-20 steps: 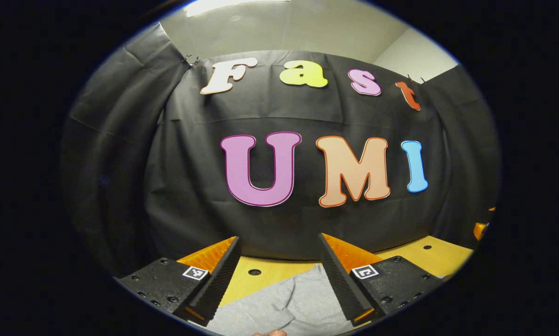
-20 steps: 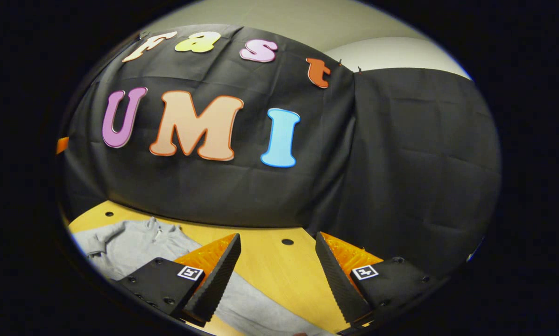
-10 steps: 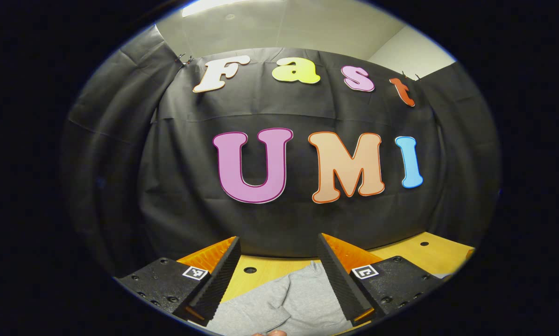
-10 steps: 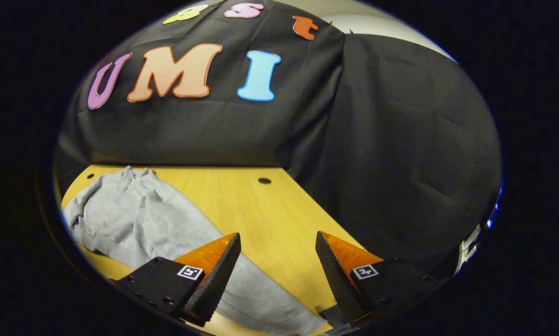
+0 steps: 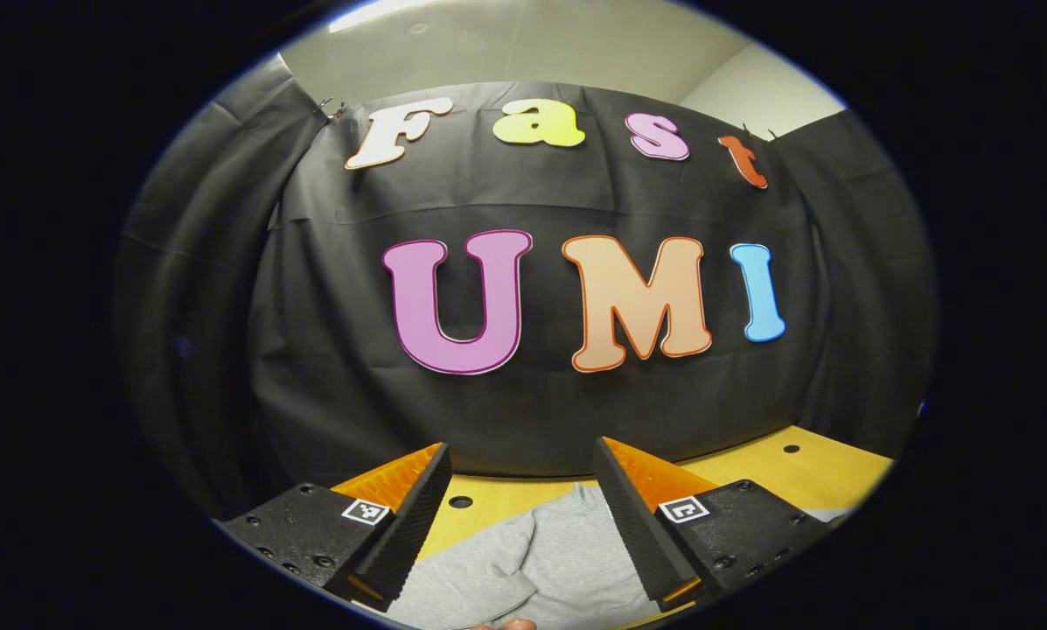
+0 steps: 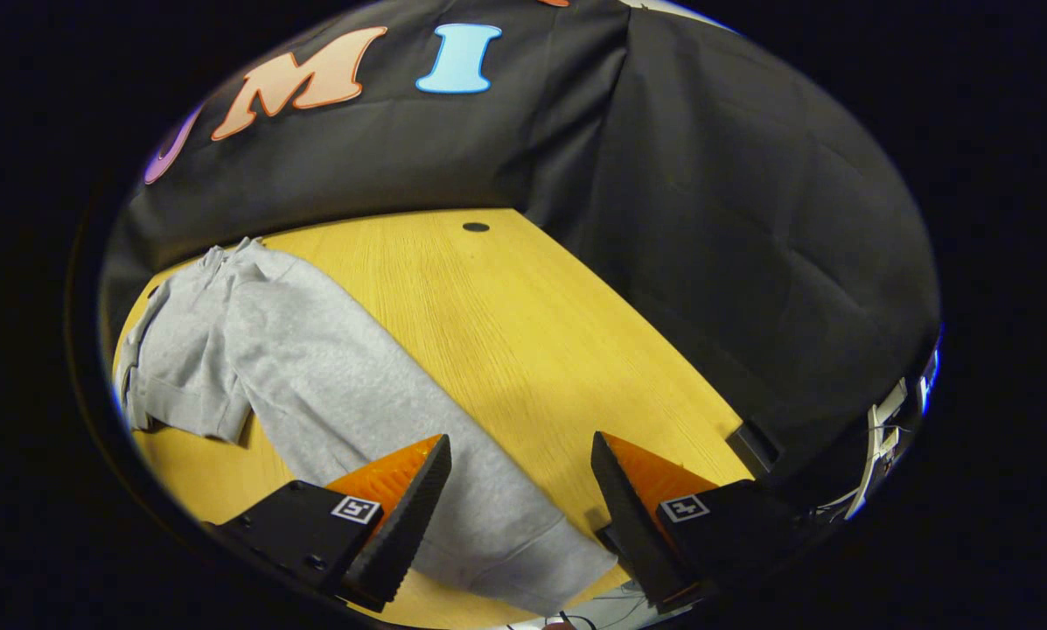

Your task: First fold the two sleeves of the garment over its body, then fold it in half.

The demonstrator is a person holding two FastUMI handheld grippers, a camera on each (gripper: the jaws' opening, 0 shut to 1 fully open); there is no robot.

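Observation:
A grey long-sleeved garment [image 6: 313, 367] lies flat on the wooden table [image 6: 523, 324]. In the right gripper view its collar is far left by the wall and one sleeve runs diagonally toward me. My right gripper [image 6: 520, 464] hovers open above that sleeve's cuff end, nothing between its fingers. In the left gripper view the garment [image 5: 558, 560] shows low between the fingers of my left gripper [image 5: 523, 477], which is open, empty and held above the cloth, facing the back wall.
The black cloth wall closes the table at the back and right. Small round holes [image 6: 476, 227] dot the tabletop. Cables and a pale fixture [image 6: 882, 437] sit past the table's right edge. Bare wood lies right of the sleeve.
The right gripper has tipped downward, bringing the table and the whole sleeve into view. The left gripper has barely shifted, tilting slightly down. Both stay open.

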